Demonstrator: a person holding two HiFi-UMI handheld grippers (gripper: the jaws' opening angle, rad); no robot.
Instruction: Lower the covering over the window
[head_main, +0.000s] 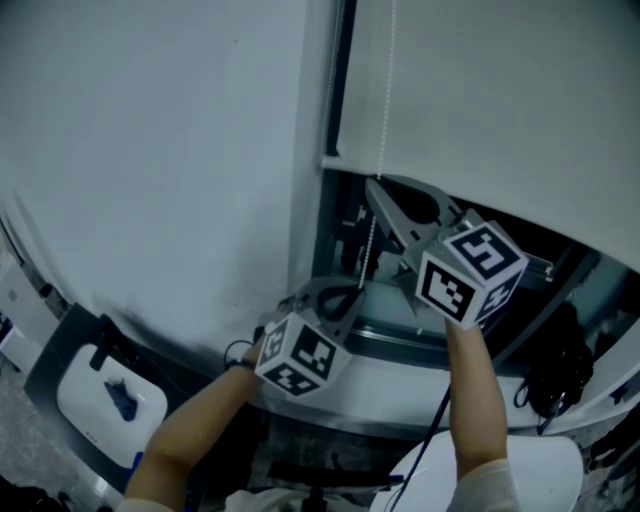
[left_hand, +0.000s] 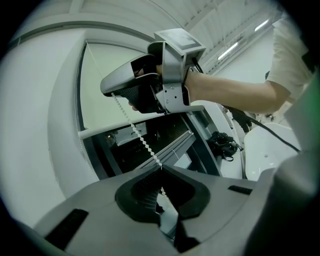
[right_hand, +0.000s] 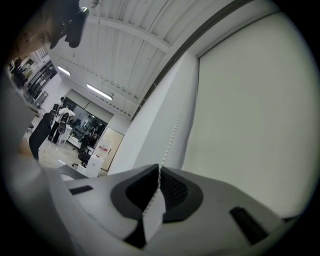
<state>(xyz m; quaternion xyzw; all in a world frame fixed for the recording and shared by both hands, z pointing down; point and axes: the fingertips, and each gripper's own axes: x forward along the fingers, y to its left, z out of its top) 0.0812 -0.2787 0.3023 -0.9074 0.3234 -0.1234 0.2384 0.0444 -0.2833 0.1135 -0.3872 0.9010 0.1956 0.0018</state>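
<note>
A pale roller blind (head_main: 500, 90) covers the upper window; its bottom bar (head_main: 430, 180) hangs above the dark open part. A white bead chain (head_main: 383, 100) runs down beside its left edge. My right gripper (head_main: 372, 185) is shut on the chain just under the bar, and in the right gripper view the jaws (right_hand: 159, 167) meet on the chain (right_hand: 172, 132) with the blind (right_hand: 250, 110) at the right. My left gripper (head_main: 352, 292) is lower down, shut on the same chain (left_hand: 135, 131), which slants up from its tips (left_hand: 160, 167) to the right gripper (left_hand: 107, 90).
A white wall (head_main: 150, 150) lies left of the dark window frame (head_main: 340, 80). Black cables (head_main: 555, 375) sit on the sill at the right. A white device (head_main: 105, 400) rests at lower left. Distant people (right_hand: 60, 120) stand in a lit room.
</note>
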